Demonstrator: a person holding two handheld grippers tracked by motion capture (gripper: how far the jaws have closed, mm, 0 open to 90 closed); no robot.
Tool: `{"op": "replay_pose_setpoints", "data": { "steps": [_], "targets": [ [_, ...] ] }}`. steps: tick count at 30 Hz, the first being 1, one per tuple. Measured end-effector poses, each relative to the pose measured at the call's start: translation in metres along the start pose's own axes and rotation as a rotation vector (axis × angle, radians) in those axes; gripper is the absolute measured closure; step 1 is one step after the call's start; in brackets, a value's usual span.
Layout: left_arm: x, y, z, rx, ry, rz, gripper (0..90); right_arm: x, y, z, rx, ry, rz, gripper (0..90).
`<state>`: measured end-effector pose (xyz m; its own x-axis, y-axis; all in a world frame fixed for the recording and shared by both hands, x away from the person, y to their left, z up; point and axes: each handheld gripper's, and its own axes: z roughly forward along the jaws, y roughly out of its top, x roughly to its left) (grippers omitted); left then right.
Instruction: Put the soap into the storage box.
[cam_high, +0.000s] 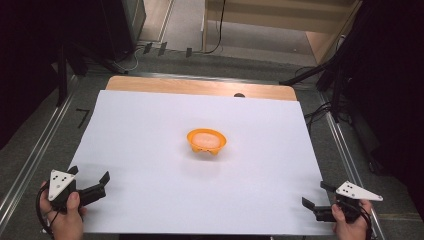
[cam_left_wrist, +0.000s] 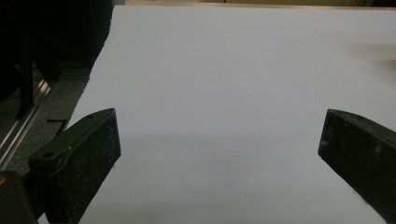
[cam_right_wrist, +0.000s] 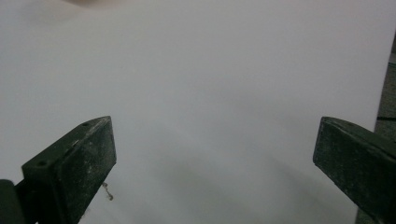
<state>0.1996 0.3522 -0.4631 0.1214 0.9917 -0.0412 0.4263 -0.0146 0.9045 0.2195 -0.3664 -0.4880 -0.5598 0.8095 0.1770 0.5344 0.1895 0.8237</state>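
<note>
**Two open grippers at the near corners, one orange bowl at the centre**

From the high view we see an orange bowl (cam_high: 206, 141) standing upright, mouth up, near the middle of a white sheet (cam_high: 150, 150) that covers most of a wooden table (cam_high: 200, 86). Its rim reads as a slightly flattened oval whose longer axis runs left to right across the table; whether the bowl is truly oval we cannot tell. The inside looks pale, and small feet show under its near edge.

We hold the left gripper (cam_high: 90, 181) at the near left corner of the sheet, jaws spread wide with nothing between them, pointing right and slightly away from us. The right gripper (cam_high: 315, 196) sits at the near right corner, jaws likewise wide apart and empty, pointing left. Both are well apart from the bowl.

In the left gripper view, the jaws frame bare sheet; in the right gripper view, the same, with a small dark mark (cam_right_wrist: 108, 192) beside one jaw.
</note>
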Motion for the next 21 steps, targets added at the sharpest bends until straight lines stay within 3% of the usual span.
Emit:
{"op": "replay_pose_setpoints", "data": {
  "steps": [5,21],
  "targets": [
    [-0.0001,0.0000,0.0000,0.001,0.000,0.001,0.0,-0.0021,-0.0059,-0.0049,-0.014,-0.003,0.014,0.0],
    [0.0000,0.0000,0.0001,0.001,-0.003,0.001,0.0,0.0008,-0.0073,0.0013,0.021,-0.025,-0.004,0.0]
  ]
}}
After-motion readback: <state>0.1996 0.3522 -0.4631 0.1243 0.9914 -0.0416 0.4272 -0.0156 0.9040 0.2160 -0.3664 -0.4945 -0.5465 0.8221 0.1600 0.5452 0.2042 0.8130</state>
